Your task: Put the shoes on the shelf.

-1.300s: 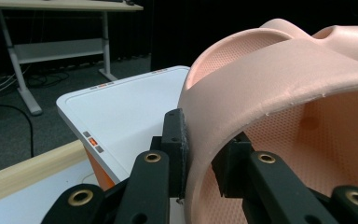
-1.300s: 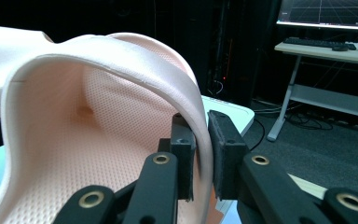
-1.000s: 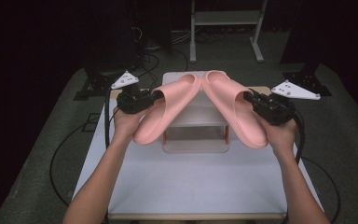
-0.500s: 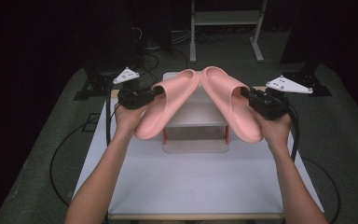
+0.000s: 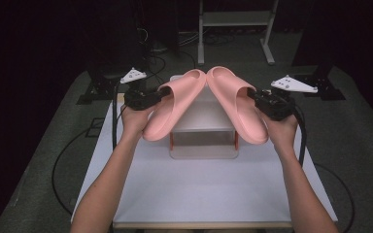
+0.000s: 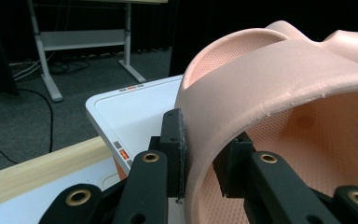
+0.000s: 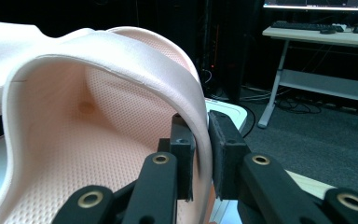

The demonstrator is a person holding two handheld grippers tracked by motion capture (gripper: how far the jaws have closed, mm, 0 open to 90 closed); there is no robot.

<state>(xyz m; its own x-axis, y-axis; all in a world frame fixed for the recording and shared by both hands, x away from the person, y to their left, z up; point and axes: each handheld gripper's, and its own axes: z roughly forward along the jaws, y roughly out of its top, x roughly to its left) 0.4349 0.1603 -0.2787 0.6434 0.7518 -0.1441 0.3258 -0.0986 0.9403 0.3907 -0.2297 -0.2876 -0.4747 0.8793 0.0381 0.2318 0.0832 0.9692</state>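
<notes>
A: Left gripper (image 5: 161, 93)?
B: Forearm stretched forward, wrist level; jaws pinch the strap of the left pink slipper (image 5: 175, 109), held above the white rack (image 5: 201, 124).
A: Right gripper (image 5: 256, 98)?
B: Mirrored pose, clamped on the right pink slipper (image 5: 235, 104)'s strap. Toes nearly meet over the table (image 5: 199, 189).

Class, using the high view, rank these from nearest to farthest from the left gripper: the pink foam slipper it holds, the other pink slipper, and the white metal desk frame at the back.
1. Pink foam slipper clamped in the left gripper, at its jaws.
2. Other pink slipper, to the right, in the right gripper.
3. White metal desk frame, far back beyond the table.
</notes>
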